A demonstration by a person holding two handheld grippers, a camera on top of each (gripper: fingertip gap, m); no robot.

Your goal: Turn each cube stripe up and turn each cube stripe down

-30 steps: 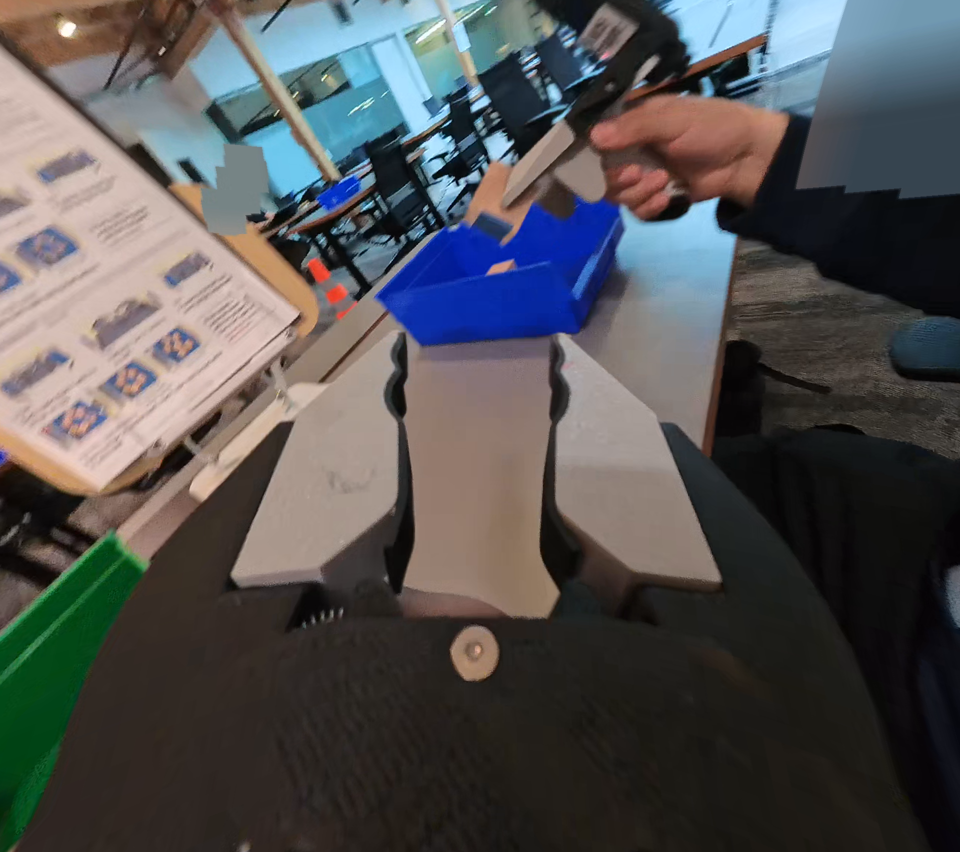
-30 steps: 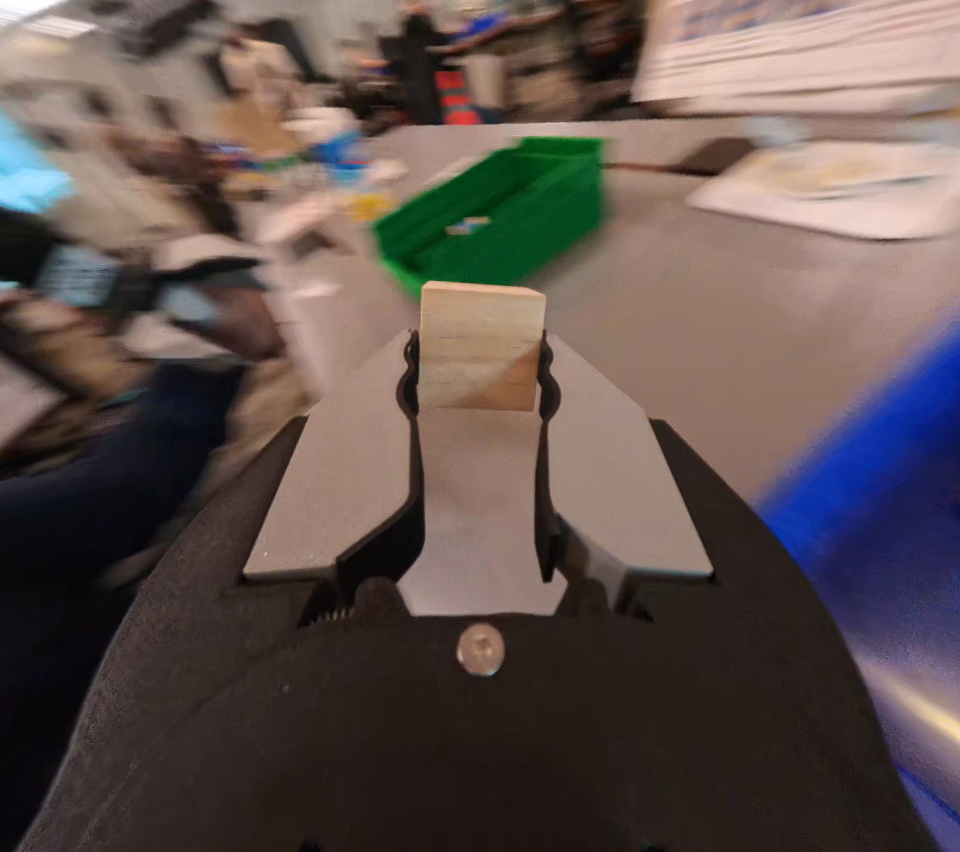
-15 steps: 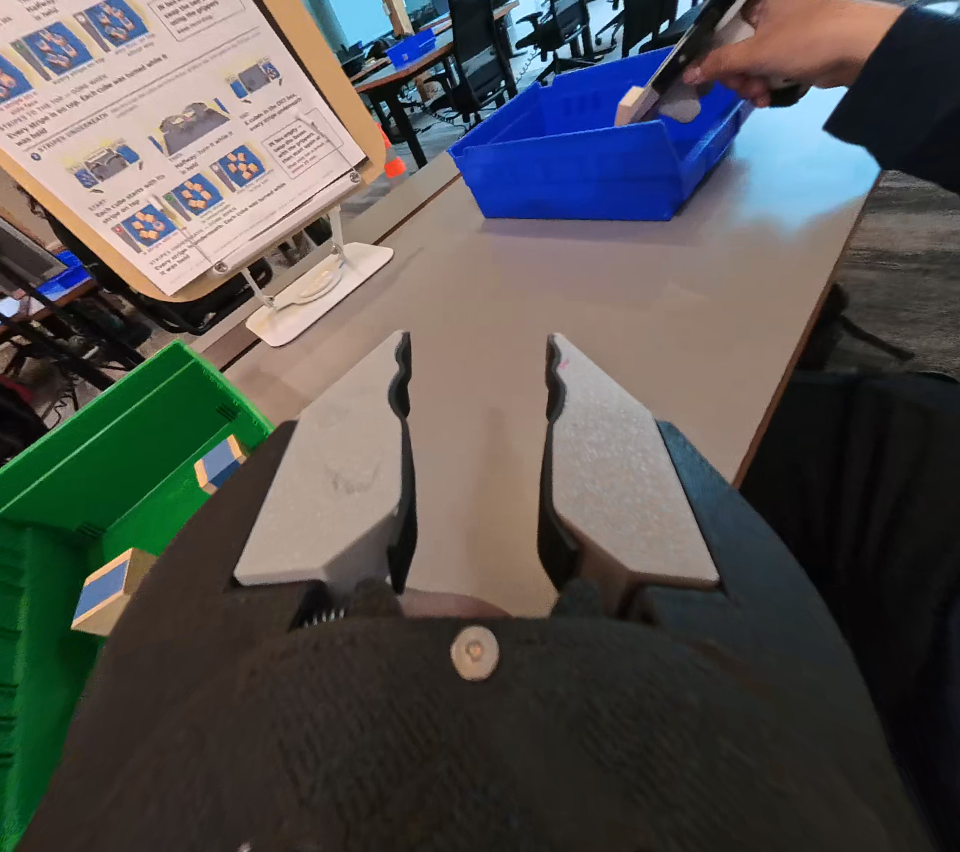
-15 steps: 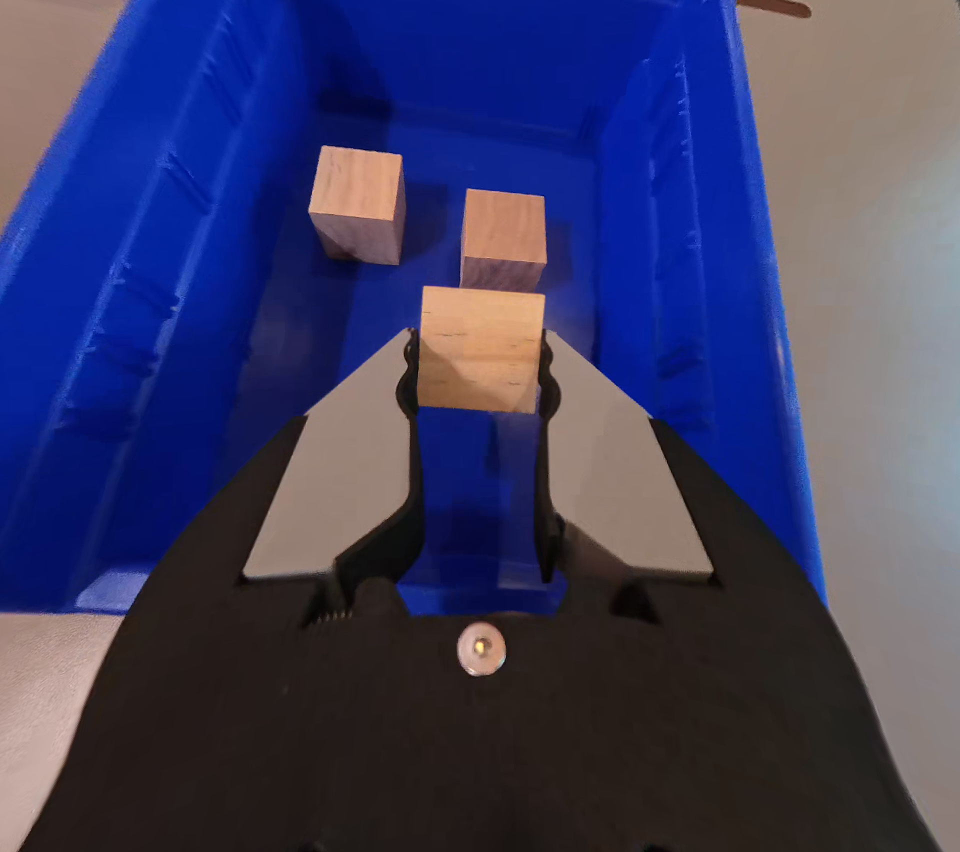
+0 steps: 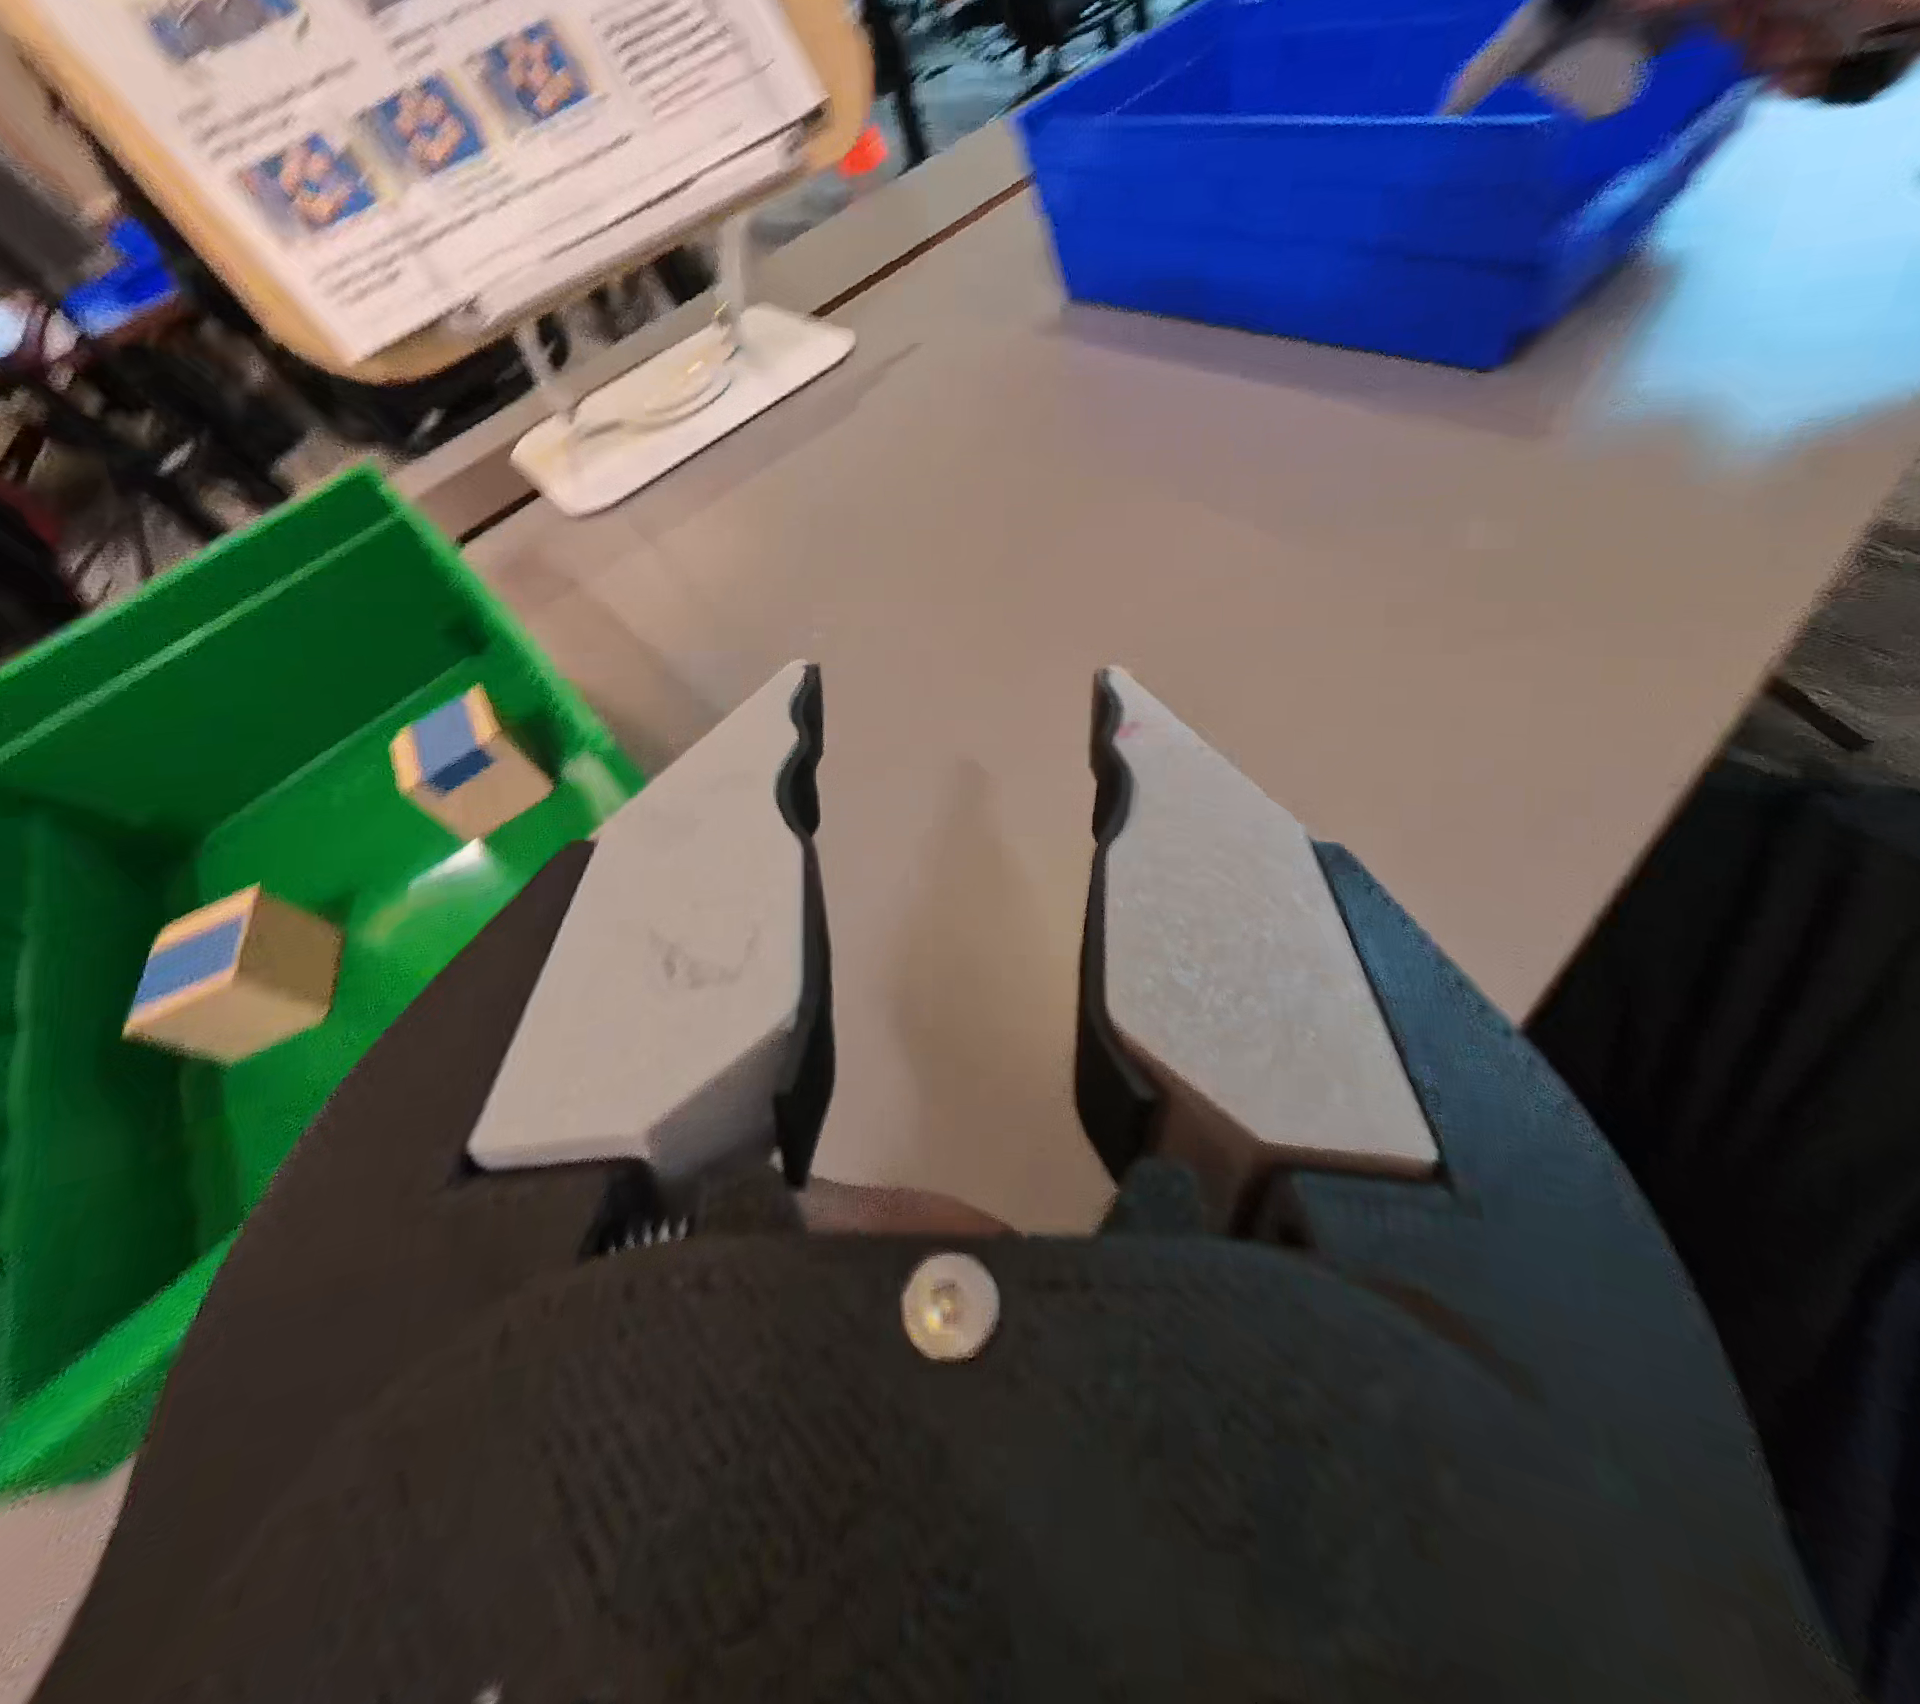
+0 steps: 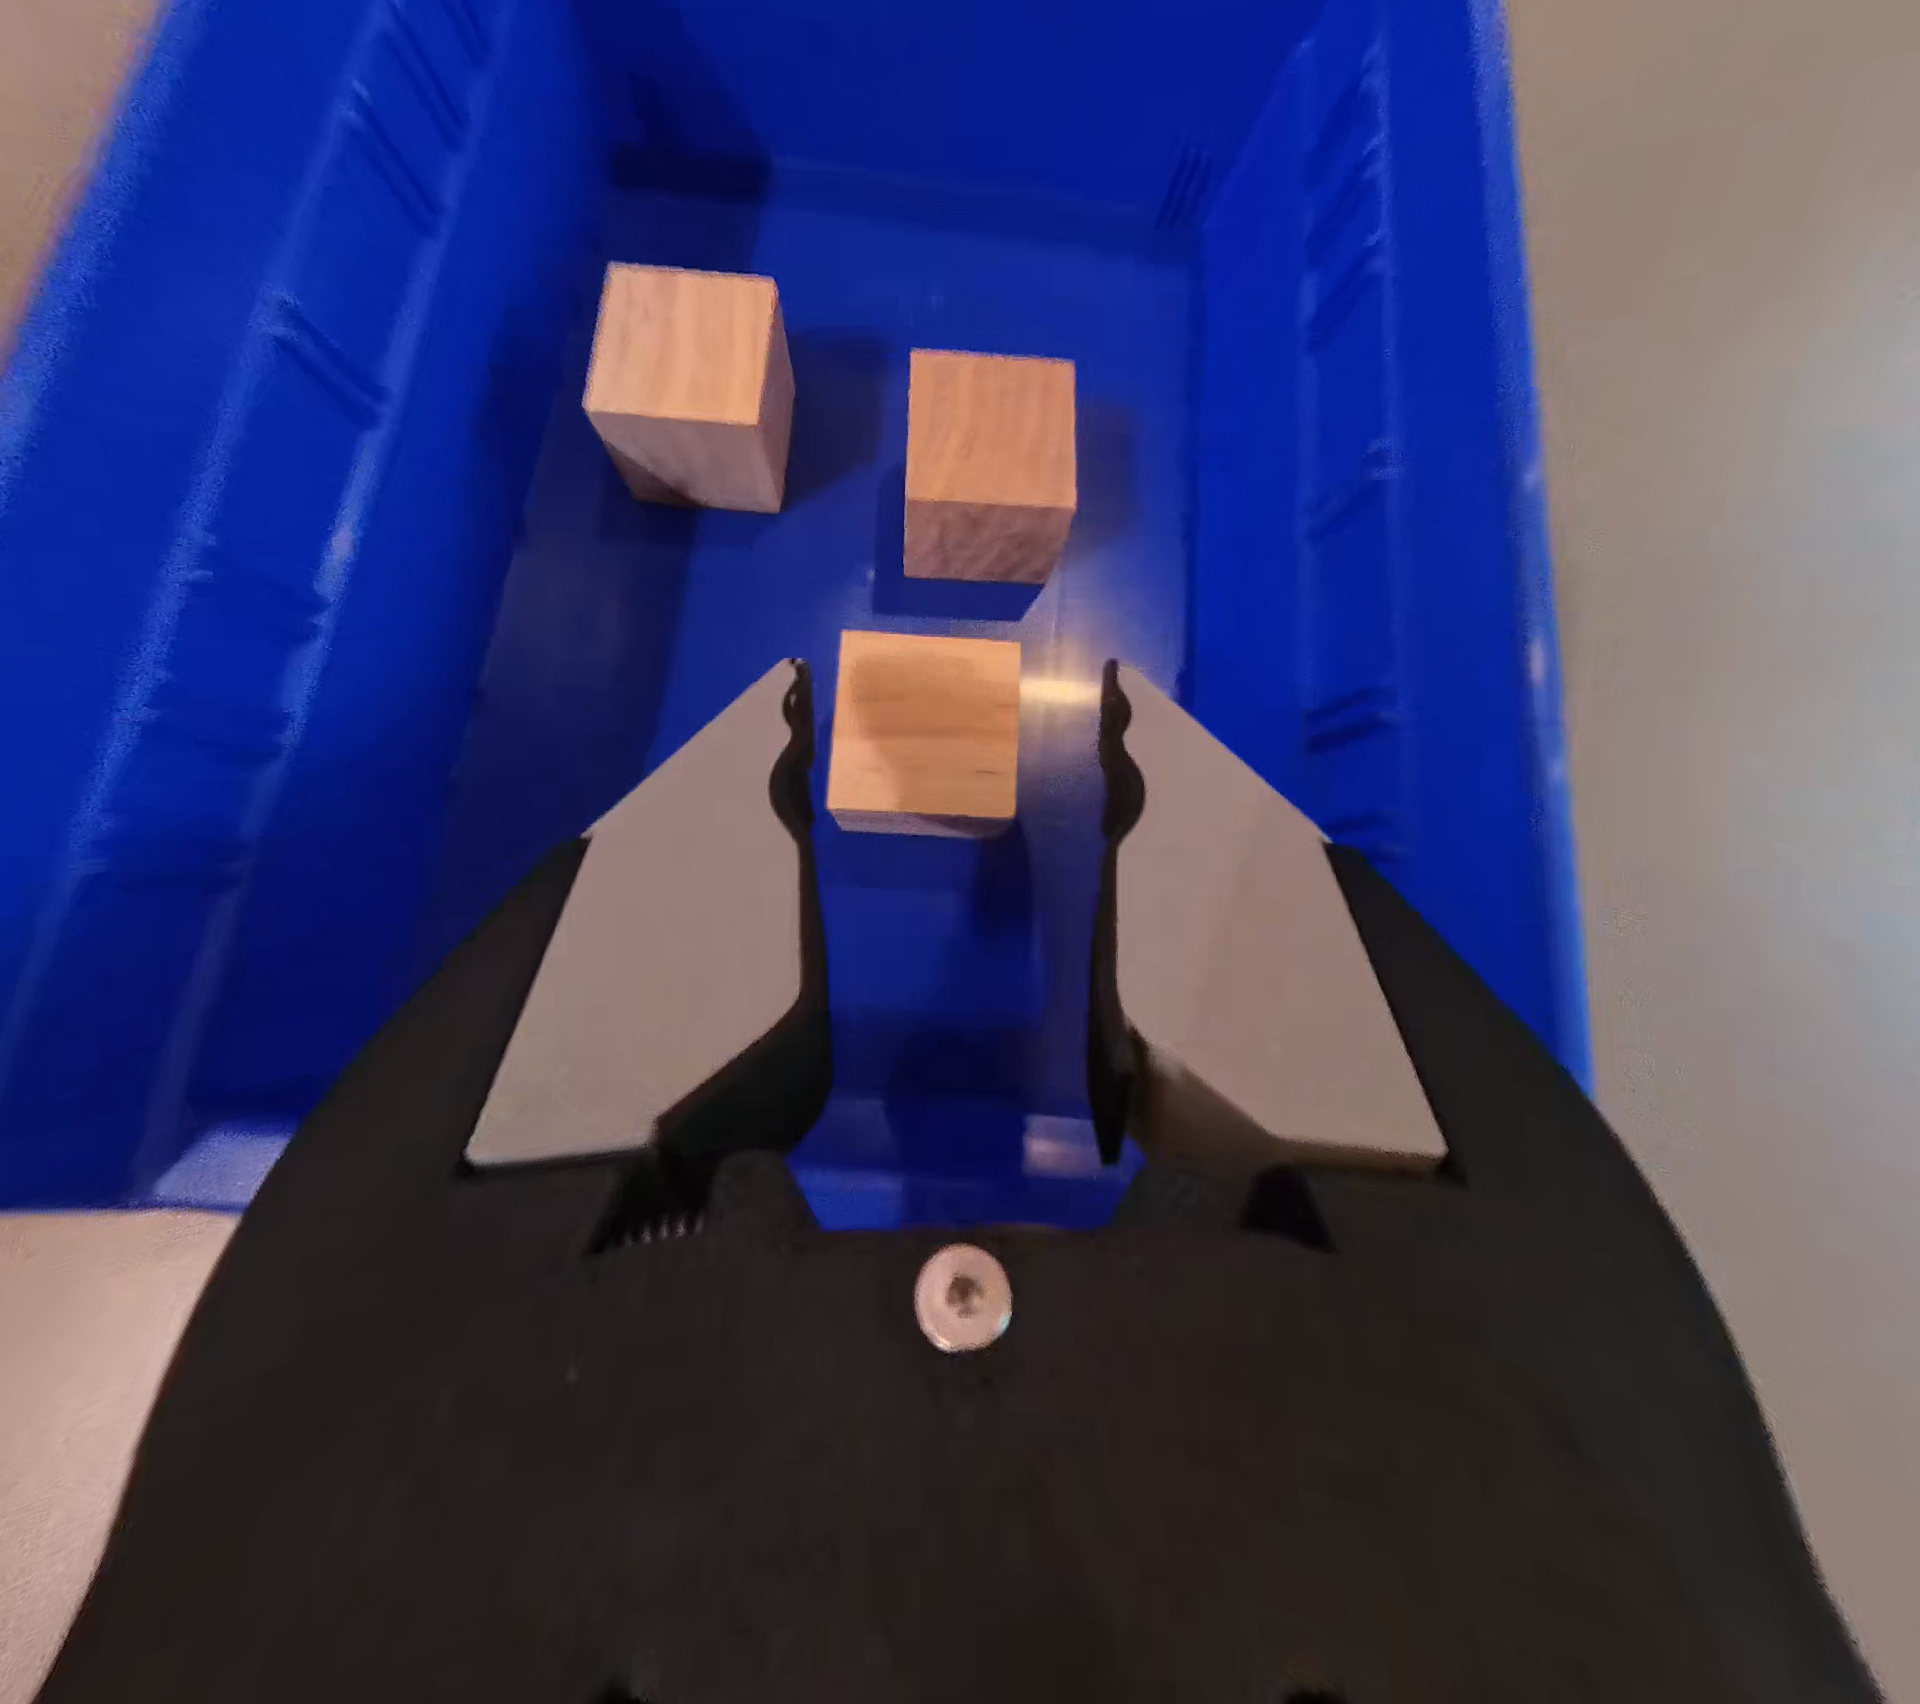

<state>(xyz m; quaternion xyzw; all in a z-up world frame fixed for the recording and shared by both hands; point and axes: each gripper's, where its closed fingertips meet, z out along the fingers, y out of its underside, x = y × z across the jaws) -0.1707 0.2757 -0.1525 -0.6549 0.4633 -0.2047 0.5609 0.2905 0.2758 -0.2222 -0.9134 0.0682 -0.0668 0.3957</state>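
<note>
In the right wrist view my right gripper (image 6: pixel 951 688) is open over the blue bin (image 6: pixel 312 407). A plain wooden cube (image 6: pixel 923 729) sits between its fingertips, free of both fingers. Two more plain-topped cubes (image 6: pixel 686 381) (image 6: pixel 989 459) stand farther back in the bin. In the left wrist view my left gripper (image 5: pixel 956 698) is open and empty above the grey table (image 5: pixel 1195 532). To its left the green bin (image 5: pixel 156 719) holds two cubes with a blue stripe showing (image 5: pixel 462 761) (image 5: pixel 223 974). The right gripper (image 5: pixel 1590 7) shows blurred over the blue bin (image 5: pixel 1299 200).
A tilted instruction board (image 5: pixel 416 44) on a white stand (image 5: pixel 686 407) stands at the table's far edge between the bins. The table's near edge (image 5: pixel 1662 823) runs along the right, with dark floor beyond. Chairs and desks fill the background.
My right gripper has opened and let go of the cube inside the blue bin. My left gripper has swung left and down, bringing more of the green bin into view.
</note>
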